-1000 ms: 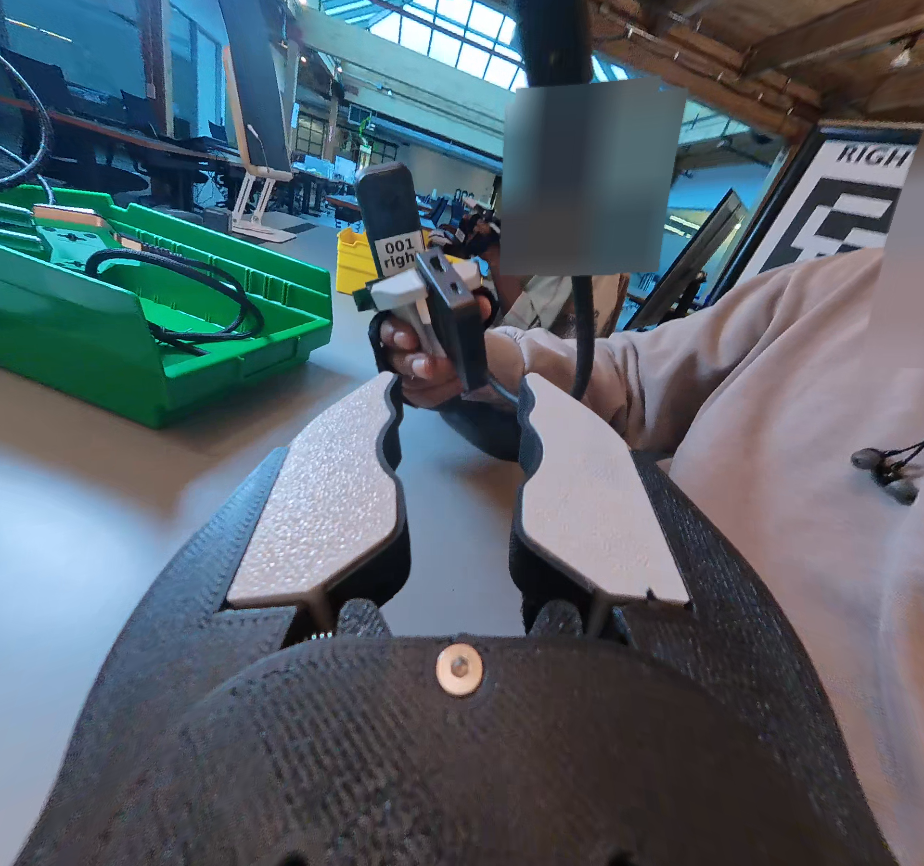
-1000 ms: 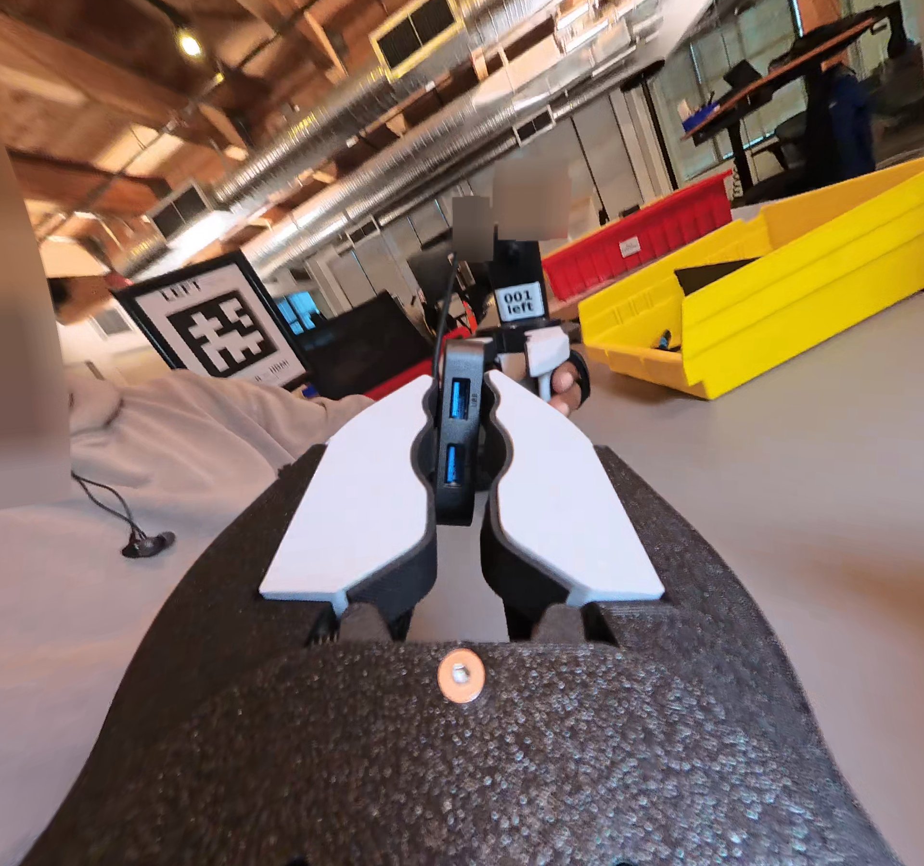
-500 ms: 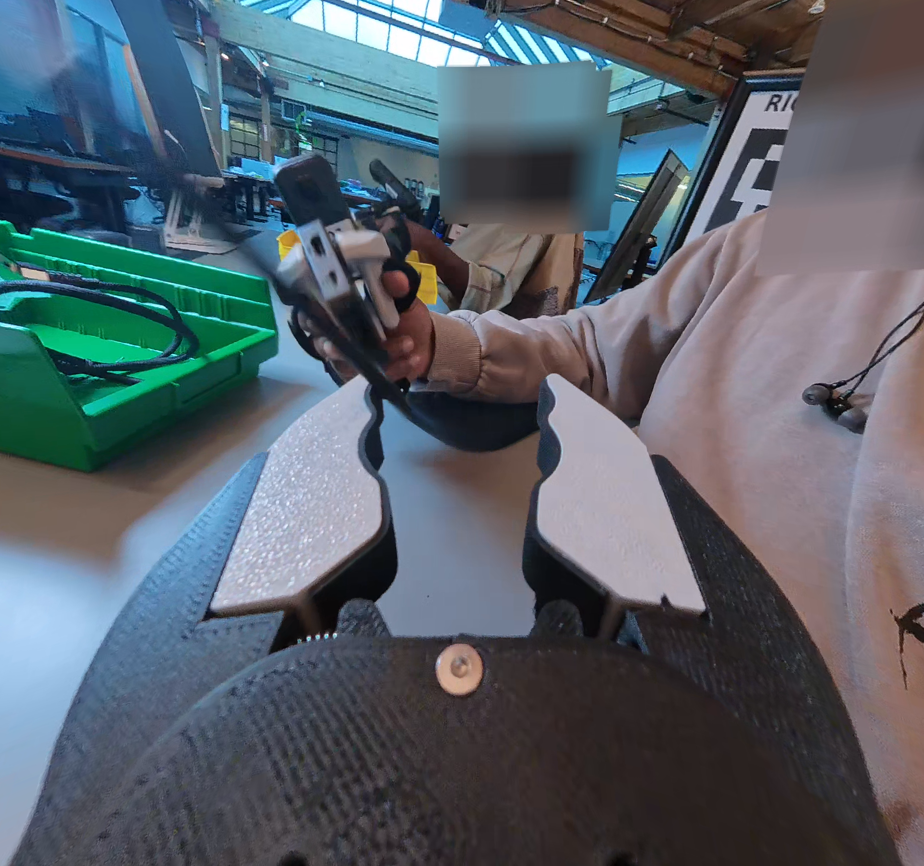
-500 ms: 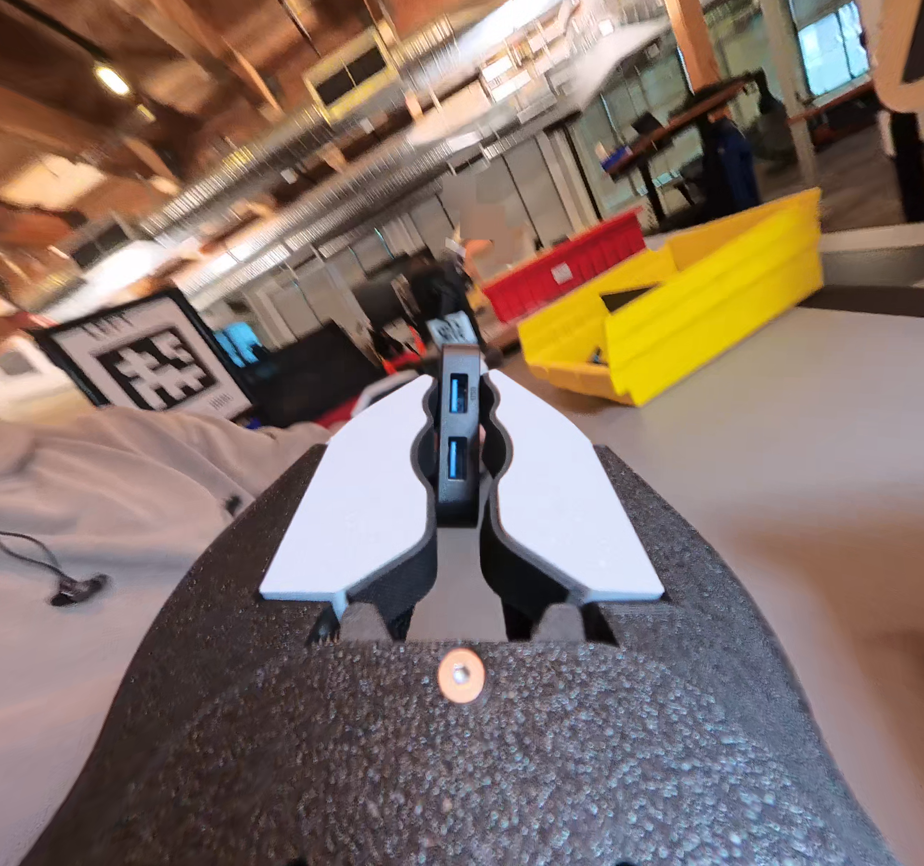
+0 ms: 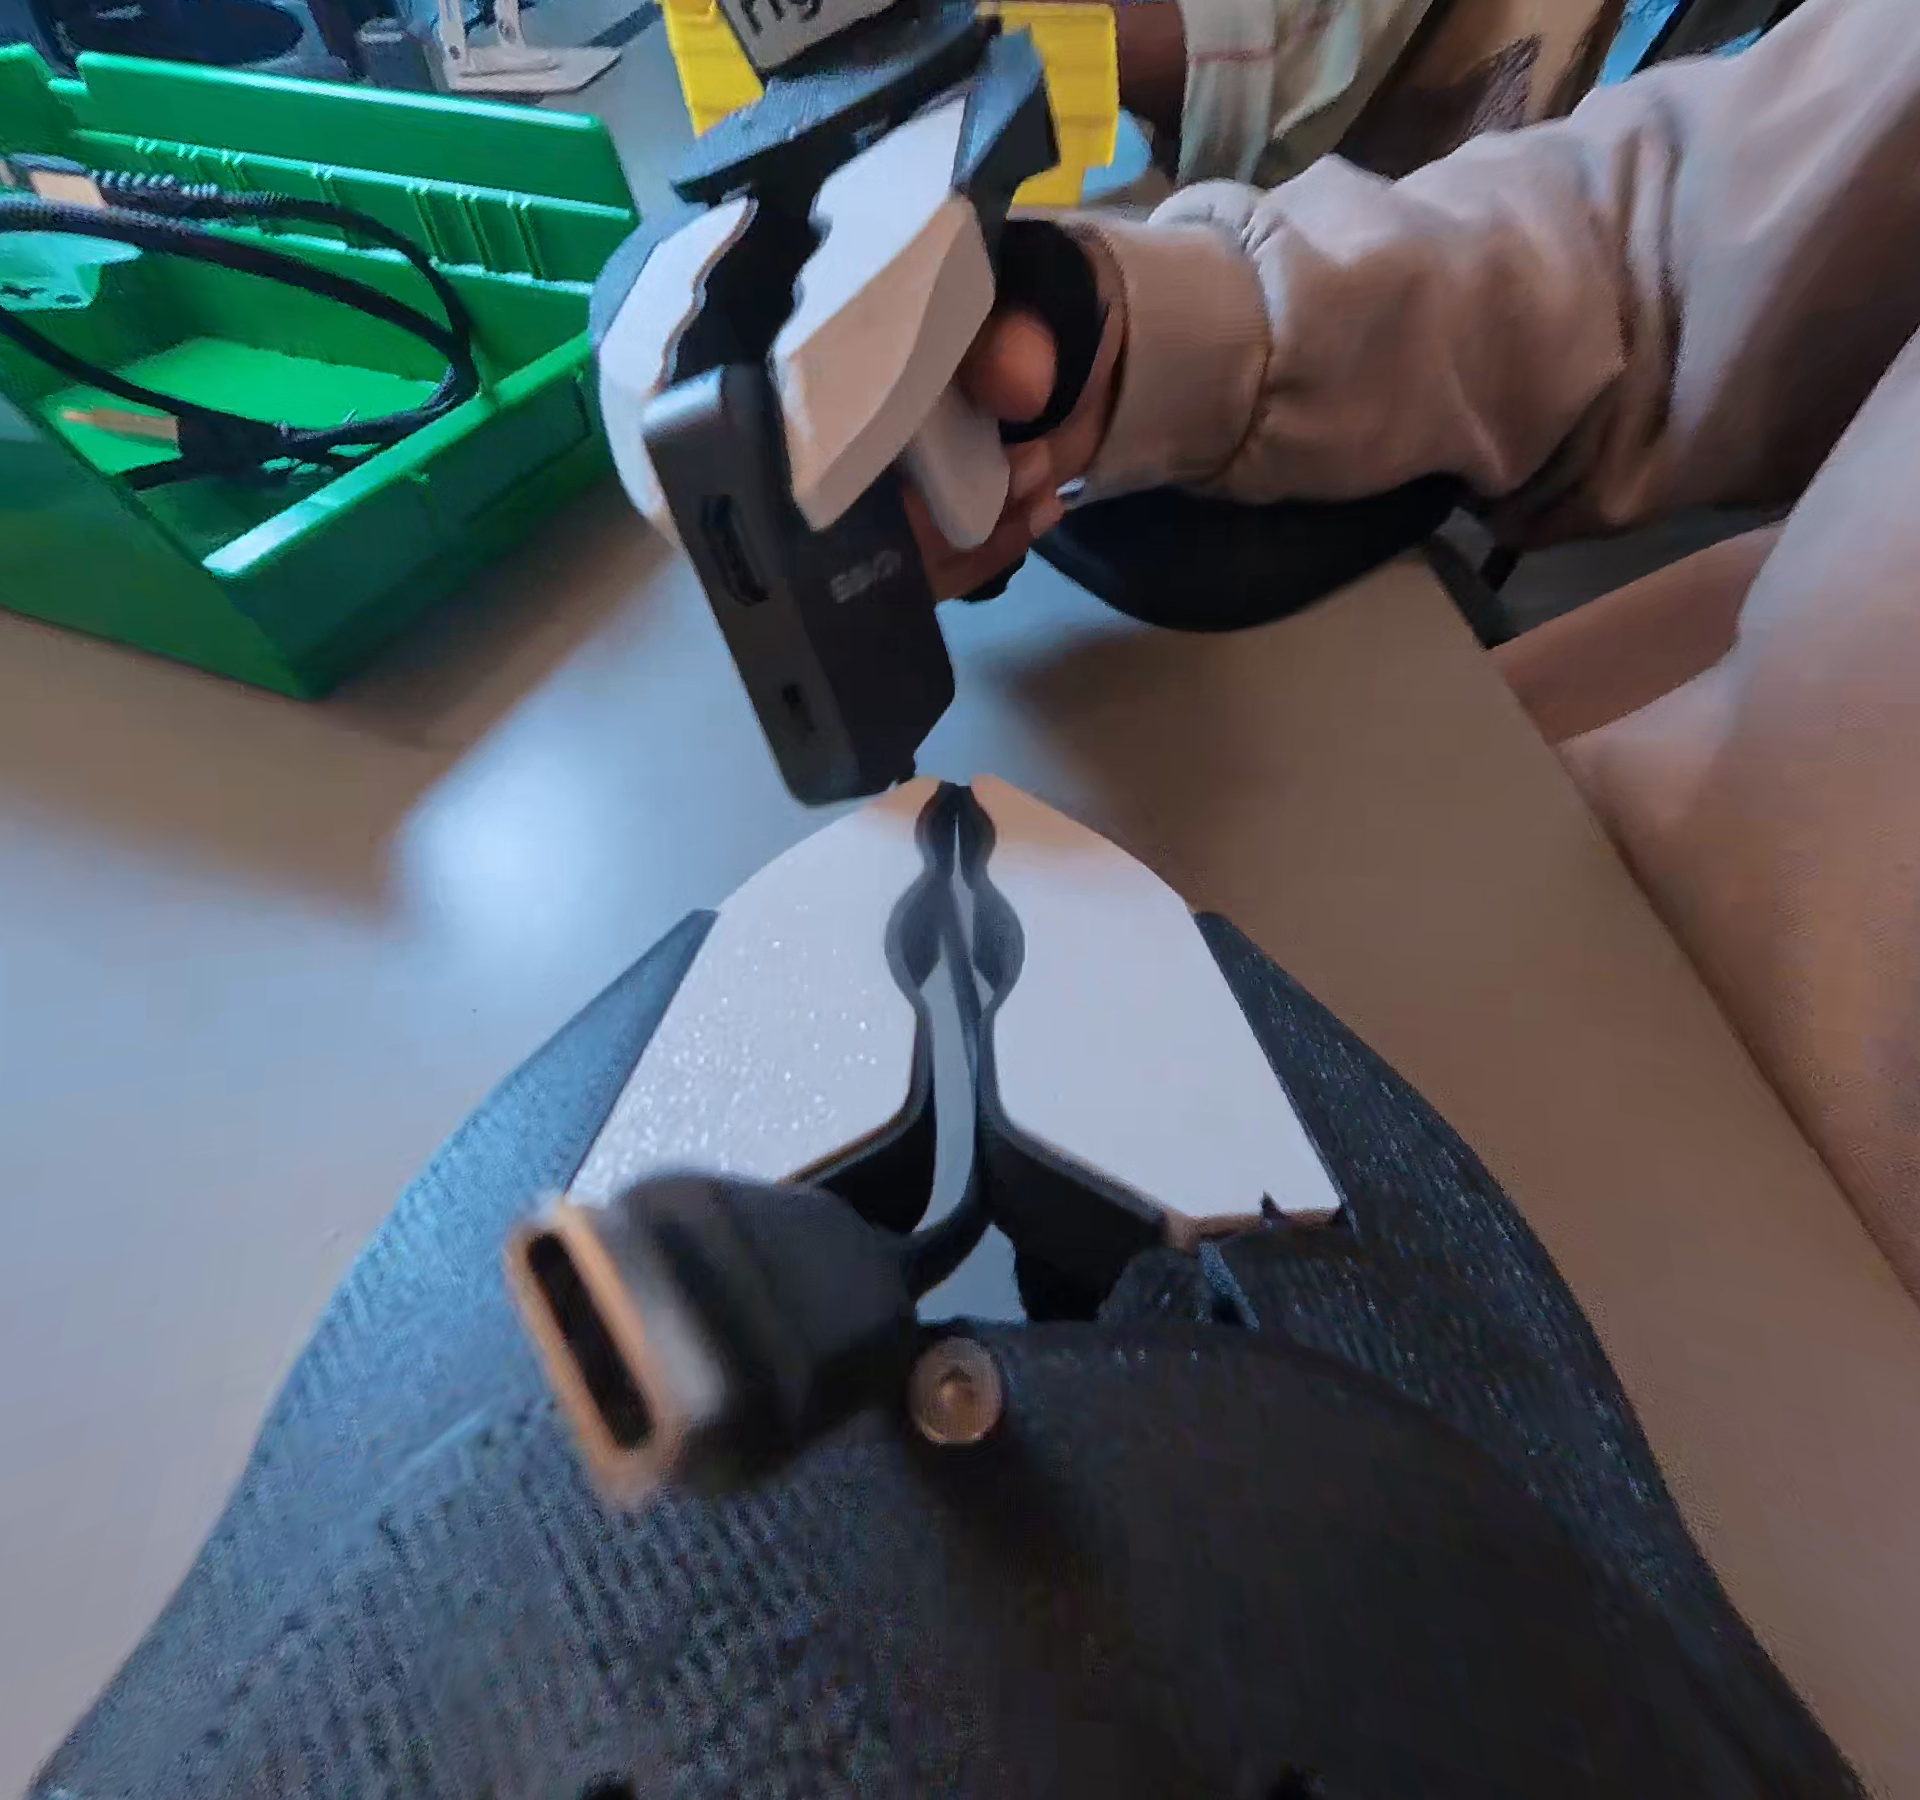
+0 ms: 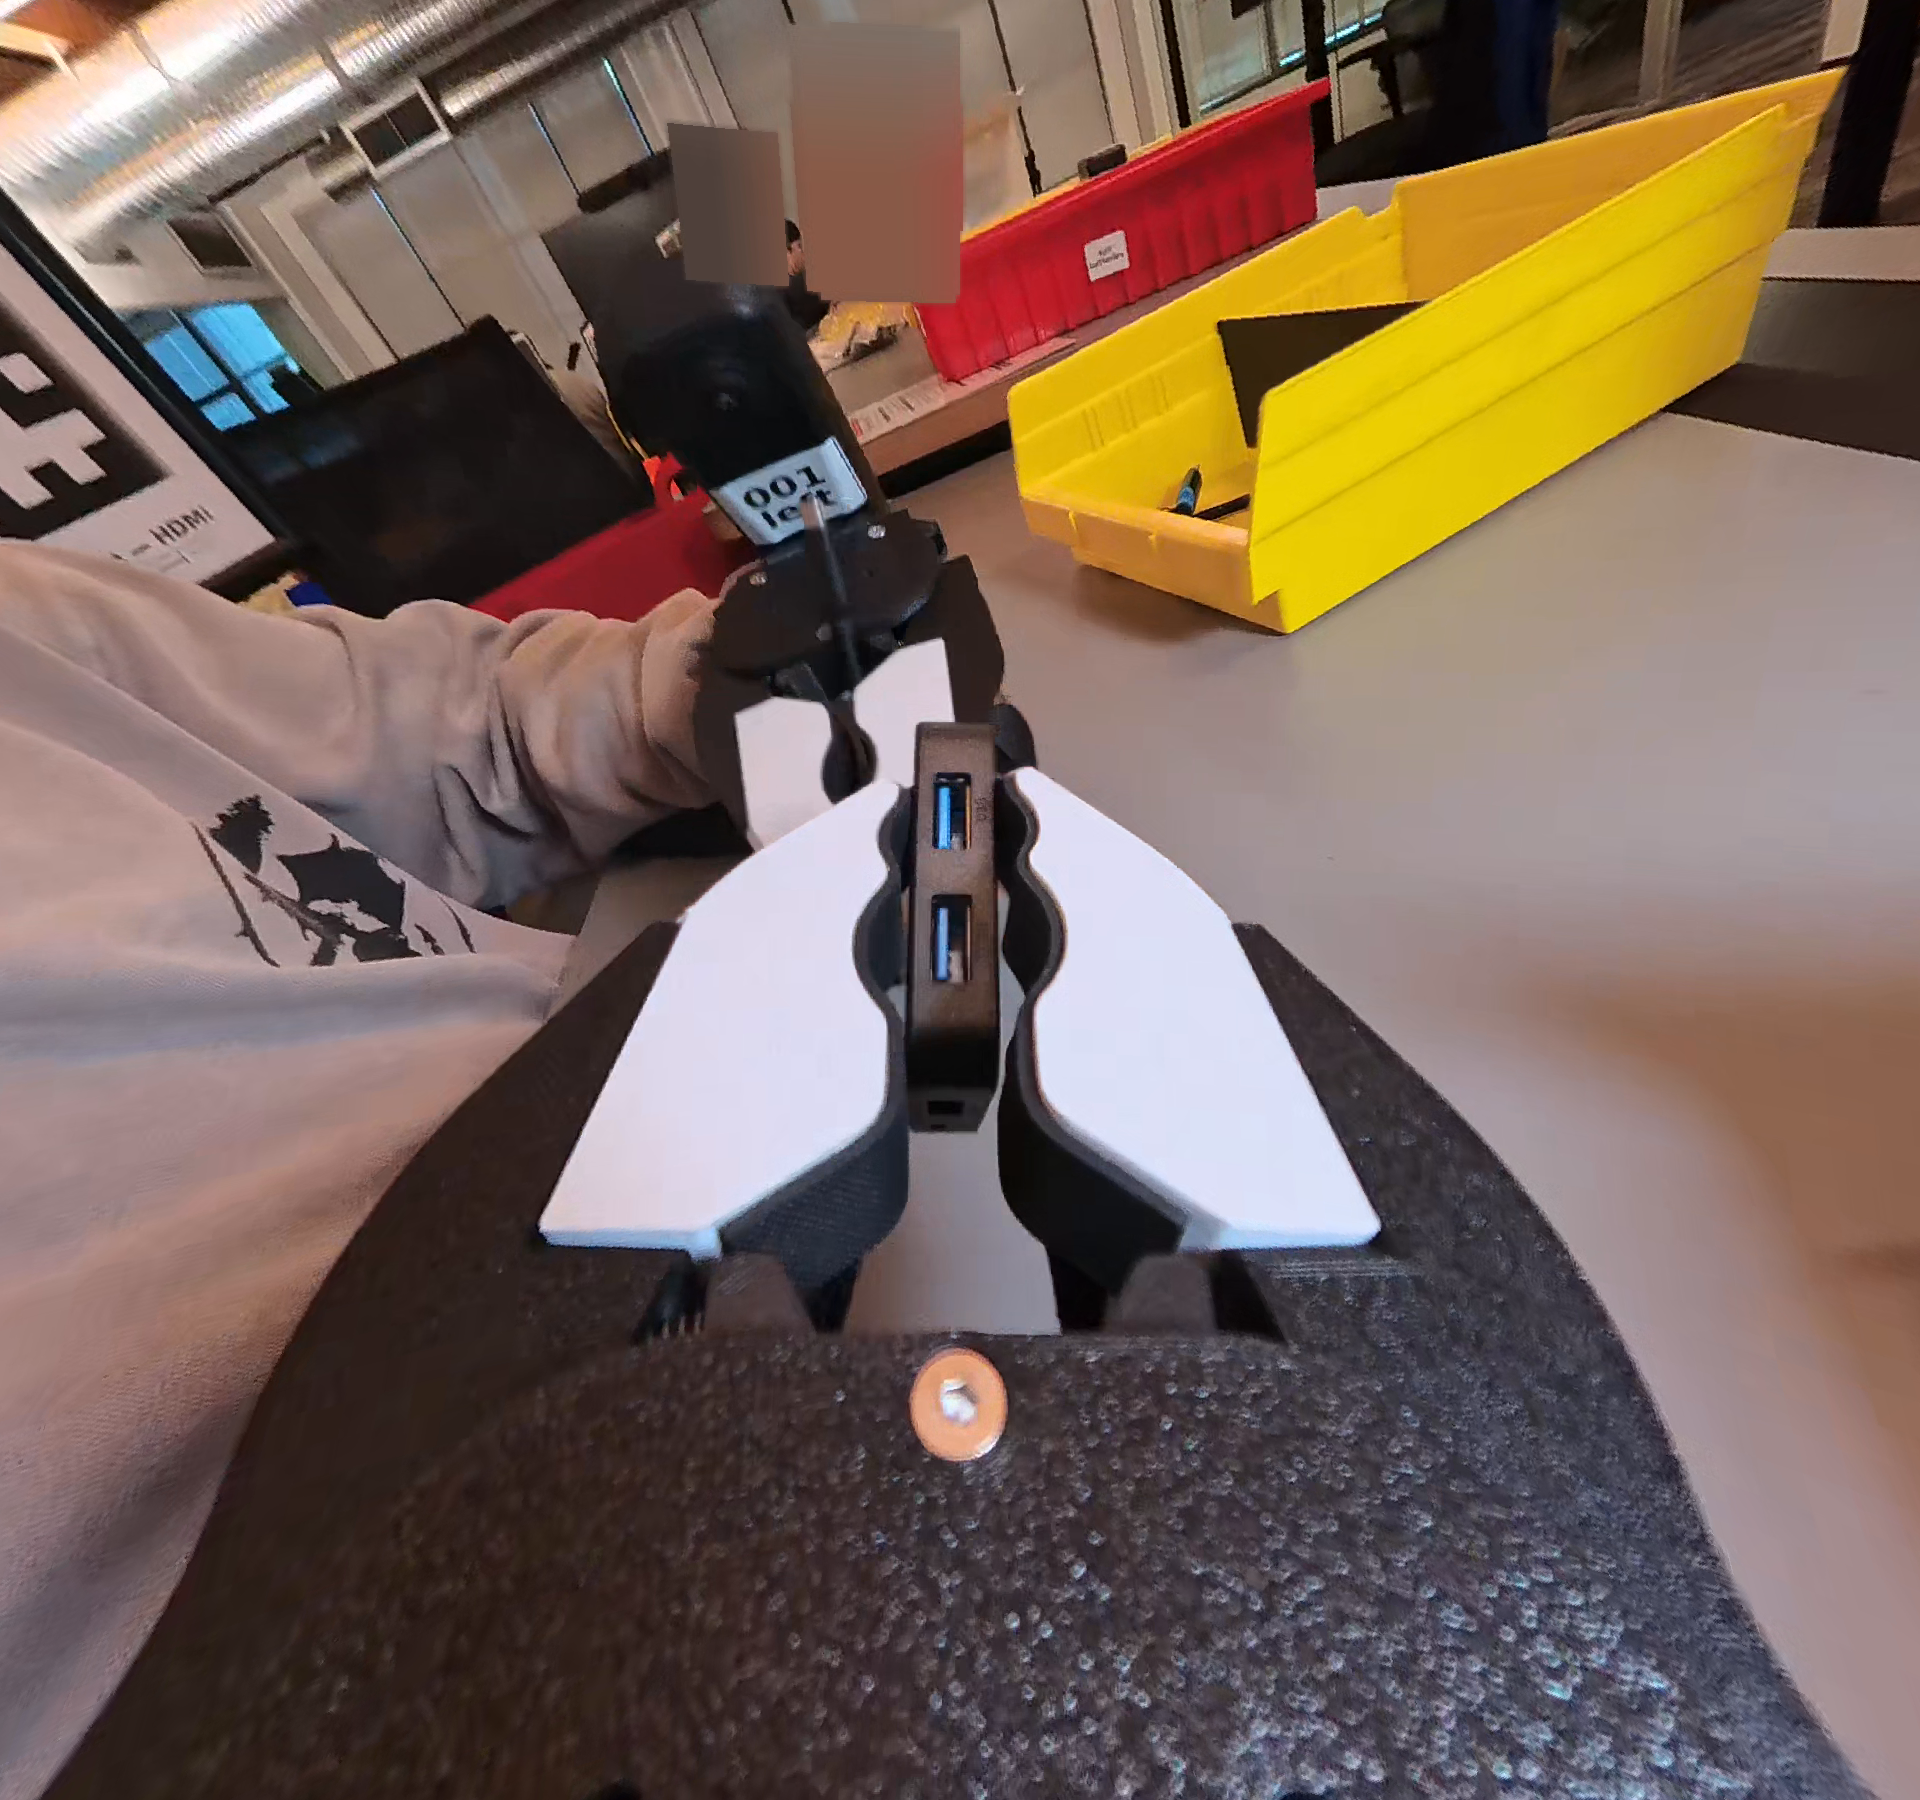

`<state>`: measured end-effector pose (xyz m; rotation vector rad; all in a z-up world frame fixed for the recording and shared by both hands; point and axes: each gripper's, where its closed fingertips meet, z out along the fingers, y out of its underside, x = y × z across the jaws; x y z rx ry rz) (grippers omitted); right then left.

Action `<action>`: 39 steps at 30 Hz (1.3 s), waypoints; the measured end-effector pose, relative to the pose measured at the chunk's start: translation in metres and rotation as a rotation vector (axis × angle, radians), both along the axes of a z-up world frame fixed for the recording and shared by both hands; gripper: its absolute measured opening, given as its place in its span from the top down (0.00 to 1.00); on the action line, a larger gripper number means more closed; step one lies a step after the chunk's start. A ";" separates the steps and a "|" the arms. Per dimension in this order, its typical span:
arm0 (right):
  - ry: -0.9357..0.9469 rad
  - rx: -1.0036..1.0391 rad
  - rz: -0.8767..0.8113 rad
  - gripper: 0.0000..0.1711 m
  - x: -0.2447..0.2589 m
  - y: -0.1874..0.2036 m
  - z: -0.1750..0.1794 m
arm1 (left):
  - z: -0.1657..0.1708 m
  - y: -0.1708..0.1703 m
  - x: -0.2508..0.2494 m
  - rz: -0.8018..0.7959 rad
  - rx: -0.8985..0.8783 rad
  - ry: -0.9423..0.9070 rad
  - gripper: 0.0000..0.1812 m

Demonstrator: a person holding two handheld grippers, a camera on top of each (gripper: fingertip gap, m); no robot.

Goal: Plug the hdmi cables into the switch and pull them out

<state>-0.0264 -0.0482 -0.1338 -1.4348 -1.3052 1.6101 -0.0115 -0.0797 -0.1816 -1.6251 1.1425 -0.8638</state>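
Note:
My right gripper (image 6: 956, 784) is shut on a dark grey switch (image 6: 951, 929), held edge-up with two blue ports facing the camera. In the left wrist view the same switch (image 5: 831, 628) hangs from the right gripper (image 5: 727, 368), its lower end just in front of my left fingertips. My left gripper (image 5: 958, 789) is shut on the switch's thin black cable (image 5: 961, 1002), which runs back between the pads. The cable's plug (image 5: 644, 1335), black with a metal end, lies over the gripper body near the camera. The left gripper (image 6: 842, 753) also shows in the right wrist view, just behind the switch.
A green bin (image 5: 312, 524) holding black cables (image 5: 343, 275) stands at the left. A yellow bin (image 6: 1455, 462) and a red bin (image 6: 1143, 212) stand at the right. A person's beige sleeve (image 5: 1455, 316) and body lie close to both grippers, over the grey table (image 6: 1558, 815). My hands' fingertips stand some 6 cm from each other.
My left gripper was open with nothing between its pads; it has now shut on the switch's thin cable. The right gripper brought the switch close and tilted it down.

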 end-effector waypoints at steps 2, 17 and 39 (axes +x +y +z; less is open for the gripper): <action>-0.009 0.026 -0.021 0.92 -0.001 0.002 -0.002 | 0.009 -0.003 0.001 -0.015 -0.037 -0.050 1.00; 0.067 0.044 -0.062 0.92 0.000 0.005 0.010 | 0.007 0.017 0.002 0.094 -0.073 -0.076 0.76; -0.214 1.426 -0.368 0.63 0.001 0.031 -0.027 | 0.022 0.040 -0.038 0.213 -0.627 -0.468 0.92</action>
